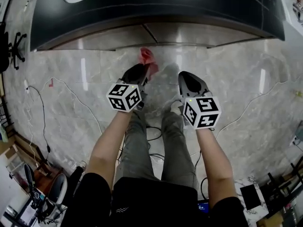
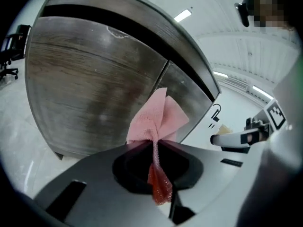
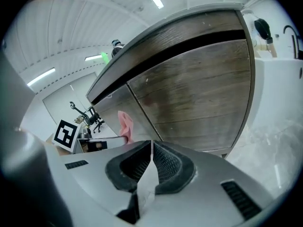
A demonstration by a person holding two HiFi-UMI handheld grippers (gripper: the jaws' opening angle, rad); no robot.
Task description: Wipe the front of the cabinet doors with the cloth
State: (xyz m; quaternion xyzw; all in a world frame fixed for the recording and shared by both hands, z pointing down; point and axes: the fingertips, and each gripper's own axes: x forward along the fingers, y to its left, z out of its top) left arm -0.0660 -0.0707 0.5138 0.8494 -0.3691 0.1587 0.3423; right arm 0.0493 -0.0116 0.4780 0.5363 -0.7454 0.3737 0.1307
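Because the left gripper [image 2: 154, 143] pinches the cloth [image 2: 158, 117] only at a narrow neck, the main risk, I think, is that the cloth pulls out of the jaws when it drags over the doors [image 2: 90, 89]. Only a small pink fan stands out in front of the jaws, and a red tail hangs behind them. If the person pushes too hard, the hard jaw tips could meet the door and scratch it instead of the fabric. The cloth is near the left door, close to the seam [image 2: 163, 72] between the two doors, but I cannot tell if it touches.

The right gripper [image 3: 151, 148] is pressed together and holds nothing. It hangs beside the left one and could knock the right door by accident.

The doors have a grey-brown wood grain under a dark top [image 1: 165, 8]. The floor [image 1: 246, 79] is glossy pale marble tile. Cables [image 1: 42, 108] lie on it near the person's legs and could catch a foot. A chair [image 1: 14, 46] stands at the left.
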